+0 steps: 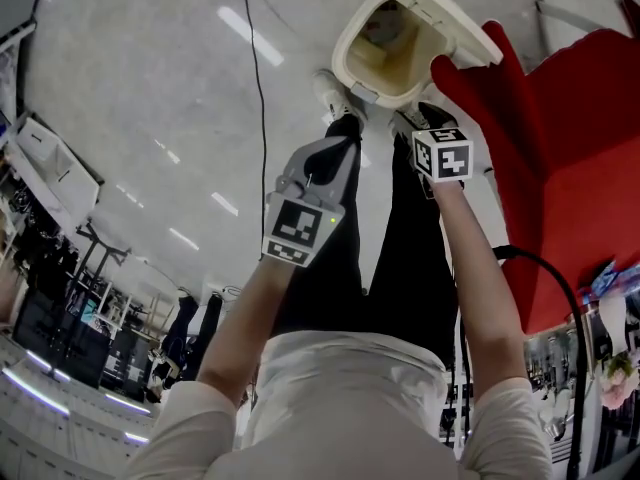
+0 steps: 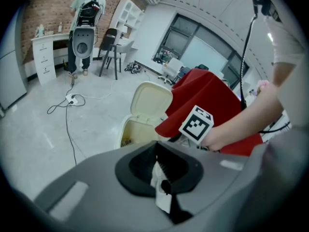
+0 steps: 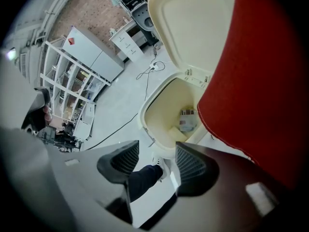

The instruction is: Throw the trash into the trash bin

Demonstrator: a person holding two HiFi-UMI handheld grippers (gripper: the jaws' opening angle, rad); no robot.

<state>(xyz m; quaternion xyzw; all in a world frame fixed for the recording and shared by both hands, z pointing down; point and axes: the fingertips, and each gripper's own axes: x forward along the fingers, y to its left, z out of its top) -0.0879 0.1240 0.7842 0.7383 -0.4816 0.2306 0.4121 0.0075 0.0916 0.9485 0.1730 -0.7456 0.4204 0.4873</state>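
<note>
The cream trash bin [image 1: 352, 30] stands open on the floor by my feet, its lid tipped back. A piece of packaging [image 3: 187, 120] lies on its bottom. My right gripper [image 3: 154, 161] hovers over the bin's near rim, open, with nothing between its ribbed pads; only my shoe [image 3: 162, 166] shows through the gap. In the head view the right gripper [image 1: 425, 120] sits just below the bin. My left gripper [image 2: 160, 167] is shut on a white scrap of paper [image 2: 163, 192] and stays a little back from the bin [image 2: 140, 115]. The left gripper [image 1: 335, 146] is left of the right one.
A red fabric-covered seat [image 1: 560, 138] presses against the bin's right side and overhangs it [image 3: 260, 81]. A black cable [image 1: 262, 118] runs across the grey floor. Farther off are a person at a white desk [image 2: 87, 13], a dark chair [image 2: 111, 47] and white shelving [image 3: 72, 86].
</note>
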